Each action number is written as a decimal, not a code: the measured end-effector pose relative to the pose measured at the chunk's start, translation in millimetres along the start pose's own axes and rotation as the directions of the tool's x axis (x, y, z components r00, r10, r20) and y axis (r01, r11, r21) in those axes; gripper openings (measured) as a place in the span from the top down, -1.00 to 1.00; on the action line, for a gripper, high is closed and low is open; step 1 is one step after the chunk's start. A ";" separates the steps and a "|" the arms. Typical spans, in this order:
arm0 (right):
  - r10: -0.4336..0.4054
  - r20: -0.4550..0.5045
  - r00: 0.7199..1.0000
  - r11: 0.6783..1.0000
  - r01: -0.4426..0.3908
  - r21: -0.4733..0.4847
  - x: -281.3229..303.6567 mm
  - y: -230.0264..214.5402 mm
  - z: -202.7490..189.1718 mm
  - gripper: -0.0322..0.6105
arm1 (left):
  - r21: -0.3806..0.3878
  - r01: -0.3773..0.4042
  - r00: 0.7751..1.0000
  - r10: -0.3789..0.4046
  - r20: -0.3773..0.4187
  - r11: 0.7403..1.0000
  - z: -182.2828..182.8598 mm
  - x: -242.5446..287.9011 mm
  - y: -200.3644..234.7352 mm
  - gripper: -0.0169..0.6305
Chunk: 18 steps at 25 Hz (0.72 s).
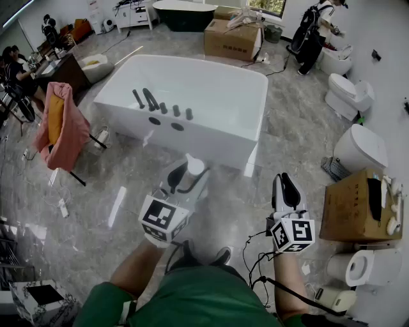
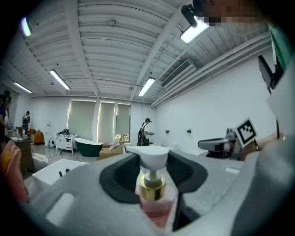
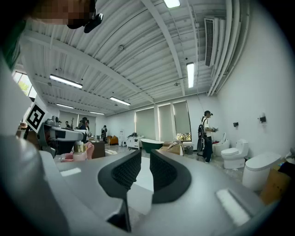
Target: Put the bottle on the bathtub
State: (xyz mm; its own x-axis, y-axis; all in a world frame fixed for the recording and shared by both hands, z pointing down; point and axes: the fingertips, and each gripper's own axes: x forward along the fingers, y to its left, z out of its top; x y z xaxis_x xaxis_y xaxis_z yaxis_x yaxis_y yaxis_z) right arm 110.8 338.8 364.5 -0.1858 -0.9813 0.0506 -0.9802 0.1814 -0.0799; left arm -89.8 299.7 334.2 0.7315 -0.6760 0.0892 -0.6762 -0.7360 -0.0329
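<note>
My left gripper is shut on a pink pump bottle with a gold collar and a white pump head. I hold it upright over the floor, just short of the near wall of the white bathtub. In the left gripper view the bottle stands between the two dark pads, with the bathtub low at the left. My right gripper hangs to the right over the floor, shut with nothing in it. In the right gripper view its jaws stand nearly together, and the bottle shows at the left.
Black taps stand on the tub's left rim. A chair with pink cloth is at the left. Toilets and a cardboard box line the right. Another box, a dark tub and a person are behind.
</note>
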 end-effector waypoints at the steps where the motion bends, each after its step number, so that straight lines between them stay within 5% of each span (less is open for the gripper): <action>1: -0.004 0.000 1.000 1.000 0.004 0.001 2.8 1.1 -0.1 0.71 | 0.004 0.007 1.000 -0.007 0.000 1.000 0.0 0.9 2.5 0.41; 9: -0.062 -0.046 0.997 0.995 0.066 0.081 23.3 17.8 -6.9 0.71 | 0.029 0.075 0.997 -0.074 -0.014 0.997 -4.8 1.5 30.3 0.41; 18: -0.145 -0.004 0.989 0.989 0.145 0.029 43.5 61.8 19.0 0.71 | 0.052 0.156 0.988 -0.155 -0.021 0.986 -9.9 -13.2 78.4 0.41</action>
State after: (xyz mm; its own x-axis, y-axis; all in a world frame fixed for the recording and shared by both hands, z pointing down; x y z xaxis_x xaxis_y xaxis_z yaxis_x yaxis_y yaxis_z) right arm 43.5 306.1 342.9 -0.0421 -0.9969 0.0661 -0.9943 0.0353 -0.1005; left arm -153.3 251.3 340.3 0.8255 -0.5528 0.1141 -0.5483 -0.8333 -0.0708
